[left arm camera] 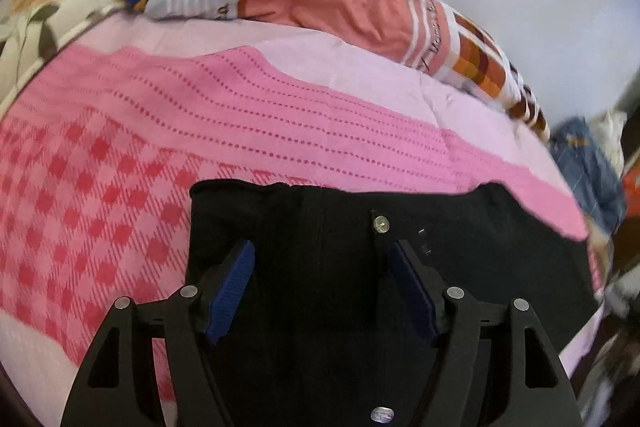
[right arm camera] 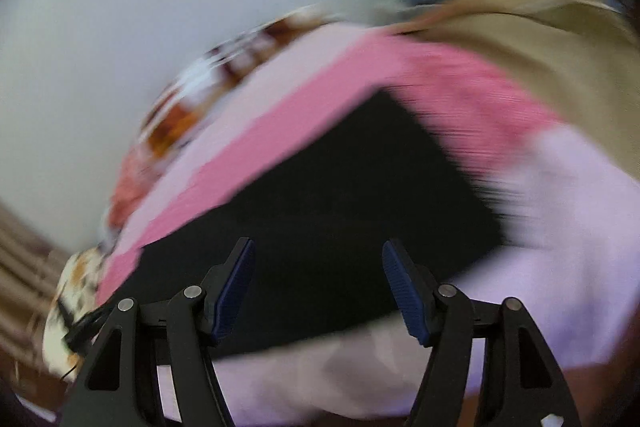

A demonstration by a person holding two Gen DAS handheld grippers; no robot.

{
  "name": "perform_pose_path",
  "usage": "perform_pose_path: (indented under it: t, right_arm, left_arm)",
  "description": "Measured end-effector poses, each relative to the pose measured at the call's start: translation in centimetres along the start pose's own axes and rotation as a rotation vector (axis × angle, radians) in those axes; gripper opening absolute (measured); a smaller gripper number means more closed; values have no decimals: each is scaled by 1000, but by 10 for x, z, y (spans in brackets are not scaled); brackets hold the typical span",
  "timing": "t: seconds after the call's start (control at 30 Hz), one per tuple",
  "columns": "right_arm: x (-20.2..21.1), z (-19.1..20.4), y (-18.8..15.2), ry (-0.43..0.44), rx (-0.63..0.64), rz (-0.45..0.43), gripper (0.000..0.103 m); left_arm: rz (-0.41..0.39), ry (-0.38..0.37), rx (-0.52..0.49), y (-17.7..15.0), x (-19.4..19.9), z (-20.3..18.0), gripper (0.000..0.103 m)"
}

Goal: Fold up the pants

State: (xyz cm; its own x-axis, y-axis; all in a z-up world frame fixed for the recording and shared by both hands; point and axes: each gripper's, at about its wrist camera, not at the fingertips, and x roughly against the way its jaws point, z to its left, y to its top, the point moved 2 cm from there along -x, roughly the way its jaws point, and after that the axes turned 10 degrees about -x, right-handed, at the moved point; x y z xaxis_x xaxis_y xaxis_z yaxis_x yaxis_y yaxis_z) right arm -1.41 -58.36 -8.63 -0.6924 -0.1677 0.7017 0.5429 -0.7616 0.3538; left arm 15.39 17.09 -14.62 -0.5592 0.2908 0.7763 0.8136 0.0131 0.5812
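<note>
The black pants (left arm camera: 328, 227) lie flat on the pink bedspread (left arm camera: 168, 115), waistband end with a metal button (left arm camera: 381, 224) showing in the left wrist view. My left gripper (left arm camera: 320, 251) is open and empty, just above the pants. In the blurred right wrist view the pants (right arm camera: 340, 187) form a dark rectangle on the bed. My right gripper (right arm camera: 318, 247) is open and empty over their near edge.
A rolled orange and patterned quilt (left arm camera: 352, 7) lies along the bed's far side by the wall. A floral pillow (left arm camera: 36, 19) sits at the far left. Blue denim (left arm camera: 588, 167) and a tan cloth (right arm camera: 540, 47) are piled at the bed's right end.
</note>
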Motion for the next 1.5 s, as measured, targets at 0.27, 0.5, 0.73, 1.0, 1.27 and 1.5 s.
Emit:
perform_pose_path:
  t: [0.27, 0.5, 0.73, 1.0, 1.27, 1.5]
  right_arm:
    - [17, -81, 6, 86, -275, -35, 65]
    - [-5, -88, 7, 244, -410, -38, 65]
    - [-22, -83, 8, 122, -354, -18, 8]
    - [6, -11, 14, 146, -181, -81, 8]
    - [-15, 152, -33, 359, 89, 75, 8]
    - [-108, 231, -141, 412, 194, 386, 8]
  left_arm:
    - [-69, -92, 97, -3, 46, -44, 74]
    - [9, -155, 75, -19, 39, -93, 75]
    - [48, -187, 77, -30, 31, -116, 75]
    - [40, -188, 81, -33, 39, -118, 75]
    - [34, -243, 172, -37, 43, -104, 78]
    - [66, -248, 195, -49, 32, -98, 79]
